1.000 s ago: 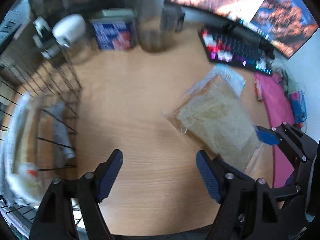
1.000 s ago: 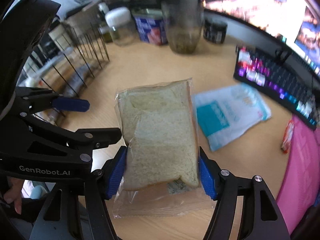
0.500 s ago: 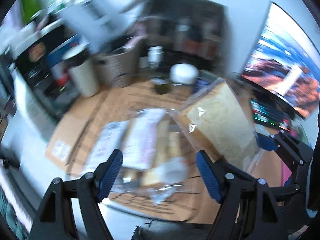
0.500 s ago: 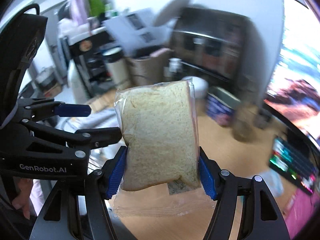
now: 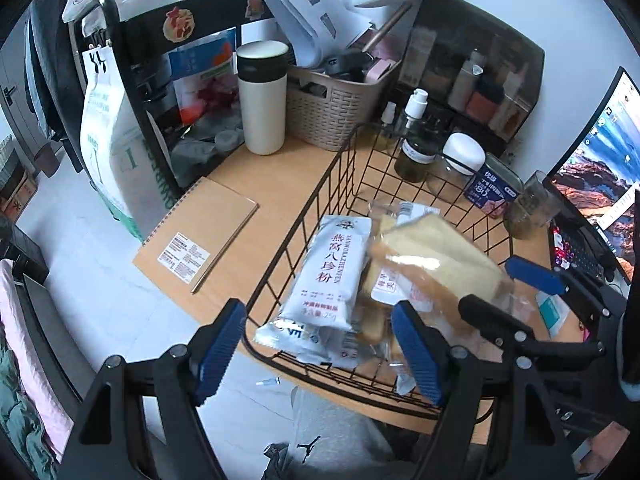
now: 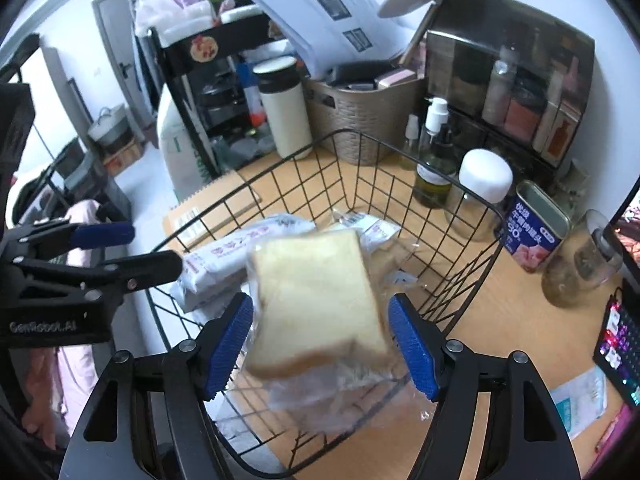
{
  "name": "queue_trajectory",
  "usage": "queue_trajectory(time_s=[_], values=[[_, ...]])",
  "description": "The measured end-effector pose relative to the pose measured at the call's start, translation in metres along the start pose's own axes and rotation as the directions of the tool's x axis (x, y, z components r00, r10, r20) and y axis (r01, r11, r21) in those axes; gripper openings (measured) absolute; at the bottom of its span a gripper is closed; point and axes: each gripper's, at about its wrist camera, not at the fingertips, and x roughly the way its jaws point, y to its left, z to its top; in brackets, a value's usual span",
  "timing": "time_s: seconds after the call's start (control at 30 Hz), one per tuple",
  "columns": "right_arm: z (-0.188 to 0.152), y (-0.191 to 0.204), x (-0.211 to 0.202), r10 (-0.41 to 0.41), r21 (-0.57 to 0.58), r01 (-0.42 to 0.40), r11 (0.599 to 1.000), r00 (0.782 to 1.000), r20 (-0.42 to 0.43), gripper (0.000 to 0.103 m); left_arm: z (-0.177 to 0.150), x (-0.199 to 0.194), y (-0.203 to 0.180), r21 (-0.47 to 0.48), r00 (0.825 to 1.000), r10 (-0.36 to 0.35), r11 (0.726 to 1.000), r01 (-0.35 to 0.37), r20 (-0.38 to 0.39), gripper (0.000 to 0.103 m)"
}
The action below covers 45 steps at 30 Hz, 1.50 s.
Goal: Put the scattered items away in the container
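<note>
The light wooden table (image 6: pixel 500 300) carries a black wire-grid basket (image 6: pixel 436 184) — the container — near its front left corner. A woven taupe plastic basket (image 5: pixel 332 108) and a white cylindrical flask with a black collar (image 5: pixel 262 96) stand behind it; a brown spiral notebook (image 5: pixel 200 236) lies to its left.

Inside the wire basket lies a silver-white foil sachet with red Chinese lettering (image 5: pixel 328 276), with further clear-wrapped snack packs (image 5: pixel 376 320) beside and under it.

The clear plastic bag of sliced white bread (image 6: pixel 316 304) sits between the blue pads of the right tool (image 6: pixel 320 344), above the basket interior. The right tool's jaws are opening: a gap shows between each pad and the bag, and the bag appears motion-blurred — released rather than clamped.

The left tool (image 5: pixel 316 352) stands released with nothing between its pads, above the basket's near rim. A blue-and-white tin (image 6: pixel 532 236) and a white-lidded glass jar (image 6: pixel 480 196) stand right of the basket.
</note>
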Motion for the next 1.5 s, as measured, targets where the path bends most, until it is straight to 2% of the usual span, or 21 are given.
queue_trajectory(time_s=[0.27, 0.43, 0.53, 0.7, 0.83, 0.87, 1.03, 1.23, 1.5], values=[[-0.002, -0.006, -0.018, -0.013, 0.041, 0.012, 0.999, 0.999, 0.039, 0.072, -0.003, -0.013, -0.009, 0.013, 0.999, -0.019, 1.000, 0.018, 0.026, 0.079], [-0.021, -0.024, -0.049, -0.057, 0.095, 0.051, 0.994, 0.996, 0.067, 0.072, -0.004, -0.023, -0.039, 0.072, 0.998, -0.020, 0.997, 0.016, 0.054, 0.079], [-0.039, -0.040, -0.073, -0.110, 0.148, 0.097, 0.984, 0.991, 0.077, 0.072, -0.009, -0.029, -0.073, 0.137, 0.997, -0.058, 0.989, 0.050, 0.052, 0.079], [-0.086, -0.082, -0.123, -0.251, 0.284, 0.224, 0.932, 0.966, 0.062, 0.072, -0.026, -0.034, -0.138, 0.262, 0.991, -0.133, 0.957, 0.121, 0.027, 0.079], [-0.130, -0.110, -0.158, -0.332, 0.387, 0.299, 0.872, 0.943, 0.021, 0.072, -0.045, -0.028, -0.187, 0.339, 0.985, -0.159, 0.925, 0.171, -0.062, 0.079], [-0.138, -0.115, -0.165, -0.344, 0.403, 0.310, 0.861, 0.939, 0.014, 0.072, -0.052, -0.027, -0.200, 0.351, 0.981, -0.180, 0.916, 0.196, -0.079, 0.079], [-0.189, -0.132, -0.202, -0.386, 0.483, 0.336, 0.809, 0.922, 0.005, 0.072, -0.079, -0.038, -0.238, 0.415, 0.975, -0.201, 0.882, 0.221, -0.092, 0.079], [-0.228, -0.128, -0.223, -0.424, 0.516, 0.353, 0.780, 0.905, 0.022, 0.072, -0.110, -0.049, -0.261, 0.466, 0.975, -0.206, 0.857, 0.221, -0.084, 0.079], [-0.265, -0.117, -0.231, -0.456, 0.555, 0.365, 0.748, 0.889, 0.030, 0.072, -0.141, -0.056, -0.266, 0.511, 0.978, -0.199, 0.834, 0.206, -0.069, 0.079]])
